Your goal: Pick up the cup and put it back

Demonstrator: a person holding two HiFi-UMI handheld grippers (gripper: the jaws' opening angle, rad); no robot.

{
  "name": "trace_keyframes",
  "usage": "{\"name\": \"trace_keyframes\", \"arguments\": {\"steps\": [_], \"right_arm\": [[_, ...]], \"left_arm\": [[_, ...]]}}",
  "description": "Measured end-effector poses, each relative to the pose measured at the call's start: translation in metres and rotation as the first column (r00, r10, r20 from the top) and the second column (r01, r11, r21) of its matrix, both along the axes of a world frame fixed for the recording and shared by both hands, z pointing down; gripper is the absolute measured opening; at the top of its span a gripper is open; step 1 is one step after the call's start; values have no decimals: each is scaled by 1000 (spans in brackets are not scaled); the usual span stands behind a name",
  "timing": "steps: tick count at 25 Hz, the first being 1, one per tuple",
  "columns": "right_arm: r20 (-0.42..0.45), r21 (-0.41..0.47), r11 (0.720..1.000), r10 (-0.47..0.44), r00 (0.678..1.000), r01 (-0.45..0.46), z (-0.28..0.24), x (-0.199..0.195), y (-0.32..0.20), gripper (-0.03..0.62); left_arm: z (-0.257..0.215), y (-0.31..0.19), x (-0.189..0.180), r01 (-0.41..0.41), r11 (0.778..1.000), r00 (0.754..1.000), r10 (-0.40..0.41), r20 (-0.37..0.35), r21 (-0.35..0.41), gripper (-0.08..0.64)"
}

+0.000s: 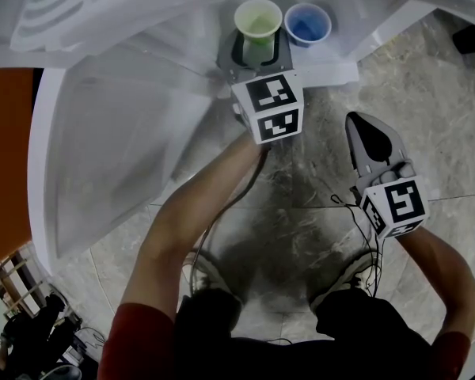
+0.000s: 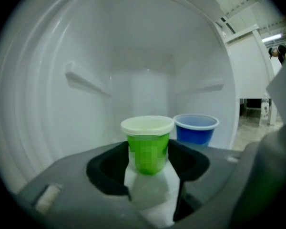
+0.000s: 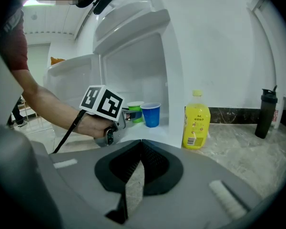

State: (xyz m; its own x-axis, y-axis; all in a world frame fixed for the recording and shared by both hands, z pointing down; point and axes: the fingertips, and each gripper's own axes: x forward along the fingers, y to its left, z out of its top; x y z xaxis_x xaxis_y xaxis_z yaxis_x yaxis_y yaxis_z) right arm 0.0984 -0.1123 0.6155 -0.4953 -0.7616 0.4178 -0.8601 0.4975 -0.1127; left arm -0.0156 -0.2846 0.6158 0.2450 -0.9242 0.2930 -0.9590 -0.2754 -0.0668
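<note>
Cups stand top centre: the green cup between the open jaws of the left tool, the blue cup beside it. The right tool, lower right, is closed, empty.

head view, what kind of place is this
Probably a kitchen corner: an open white fridge holding a green cup and a blue cup, a marble-look floor, a yellow bottle beside the fridge.
</note>
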Motion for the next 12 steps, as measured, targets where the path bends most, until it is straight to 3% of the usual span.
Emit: {"name": "trace_keyframes", "arguments": {"steps": [12], "right_arm": [[-5,4,1000,-5,1000,5,-4,-2,1,1]], "left_arm": [[-5,10,0,-44,999,999,44,-15,28,253]]}}
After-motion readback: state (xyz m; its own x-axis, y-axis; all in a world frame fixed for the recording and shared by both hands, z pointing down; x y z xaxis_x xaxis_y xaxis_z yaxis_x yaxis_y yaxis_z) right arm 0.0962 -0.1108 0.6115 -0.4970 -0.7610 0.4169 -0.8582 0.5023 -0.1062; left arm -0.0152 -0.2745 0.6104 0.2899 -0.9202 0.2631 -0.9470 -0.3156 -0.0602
